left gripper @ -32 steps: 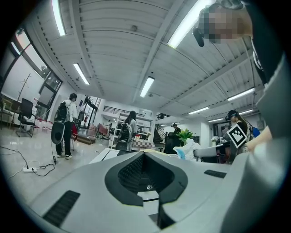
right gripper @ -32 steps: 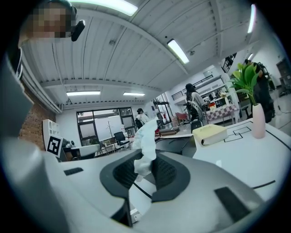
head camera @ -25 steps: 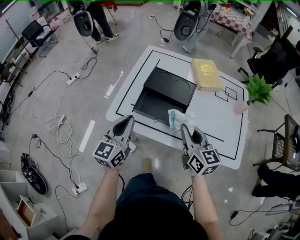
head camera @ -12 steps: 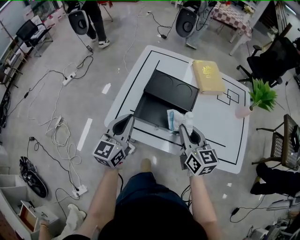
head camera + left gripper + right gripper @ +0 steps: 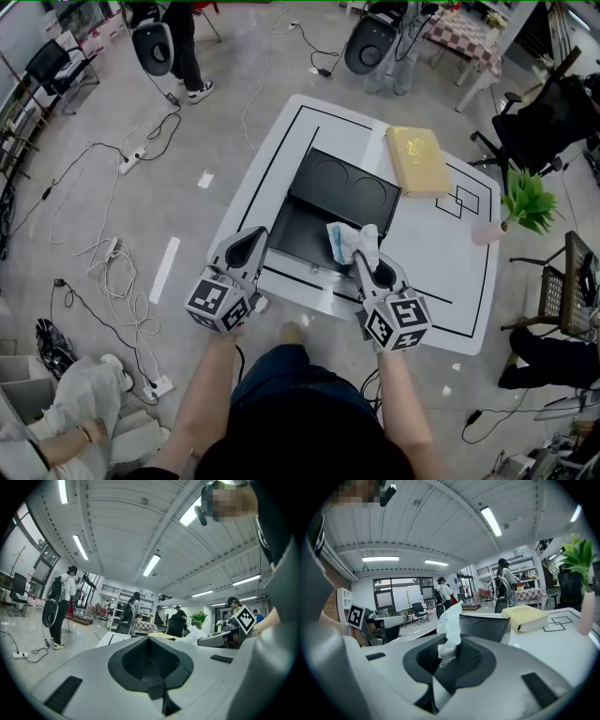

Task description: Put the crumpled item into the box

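Crumpled item (image 5: 351, 242), white with a bluish patch, is pinched in the right gripper (image 5: 362, 257), and the right gripper view shows it clearly: the jaws are clamped on its lower end while the rest of the wad (image 5: 451, 625) stands up above the pads. From the head view, the wad hangs at about 5 o'clock of the black box (image 5: 302, 225), right at the box's near right corner. Whether it touches the rim cannot be told.

The box lies open on the white table (image 5: 441, 258), its lid tipped back toward 12 o'clock. The same box (image 5: 487, 627) sits straight ahead of the jaws in the right gripper view.

Over to the left gripper (image 5: 253, 238): it sits at roughly 7 o'clock of the box, just off the table's near edge. Its jaws are together with nothing between them.

Elsewhere on the table, a yellow book (image 5: 418, 159) lies at 1 o'clock of the box, just beside the lid. A green plant (image 5: 528, 200) in a pink vase (image 5: 485, 231) stands out at 3 o'clock, by the table's far right edge.
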### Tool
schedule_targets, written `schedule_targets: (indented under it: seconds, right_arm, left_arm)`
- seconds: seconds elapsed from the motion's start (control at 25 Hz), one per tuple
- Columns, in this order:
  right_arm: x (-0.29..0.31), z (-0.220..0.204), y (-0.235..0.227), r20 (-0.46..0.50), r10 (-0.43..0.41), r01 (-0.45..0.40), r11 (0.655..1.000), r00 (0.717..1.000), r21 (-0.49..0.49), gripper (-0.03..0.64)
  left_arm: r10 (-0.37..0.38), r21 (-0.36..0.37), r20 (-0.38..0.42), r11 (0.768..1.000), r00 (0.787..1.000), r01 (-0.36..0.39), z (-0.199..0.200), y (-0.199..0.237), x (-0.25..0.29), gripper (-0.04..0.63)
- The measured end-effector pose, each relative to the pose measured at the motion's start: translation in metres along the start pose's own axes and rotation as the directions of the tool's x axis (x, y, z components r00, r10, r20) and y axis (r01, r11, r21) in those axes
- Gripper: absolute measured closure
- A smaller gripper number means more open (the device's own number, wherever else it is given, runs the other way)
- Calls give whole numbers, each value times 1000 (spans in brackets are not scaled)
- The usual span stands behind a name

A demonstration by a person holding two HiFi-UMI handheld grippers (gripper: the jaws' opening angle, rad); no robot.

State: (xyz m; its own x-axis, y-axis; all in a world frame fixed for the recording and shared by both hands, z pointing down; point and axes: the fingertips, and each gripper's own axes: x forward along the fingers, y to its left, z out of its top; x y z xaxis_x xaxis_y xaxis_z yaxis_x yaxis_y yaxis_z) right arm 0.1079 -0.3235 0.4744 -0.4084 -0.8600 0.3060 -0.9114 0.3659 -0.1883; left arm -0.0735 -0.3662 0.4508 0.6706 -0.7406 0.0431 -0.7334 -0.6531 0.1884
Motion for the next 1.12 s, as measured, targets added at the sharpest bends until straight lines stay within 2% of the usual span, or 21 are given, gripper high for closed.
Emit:
schedule_targets:
  seconds: [0.68, 1.12]
  right_arm:
    - [45, -18, 4, -193, 19, -42, 993, 981, -114, 551]
    - [64, -31, 14, -316, 49, -110, 977, 947, -180, 548]
  left_arm:
    - [-1, -17, -22, 1000, 1000, 1, -17, 23, 21, 594]
    - [30, -35, -22, 999, 999, -31, -24, 32, 20, 594]
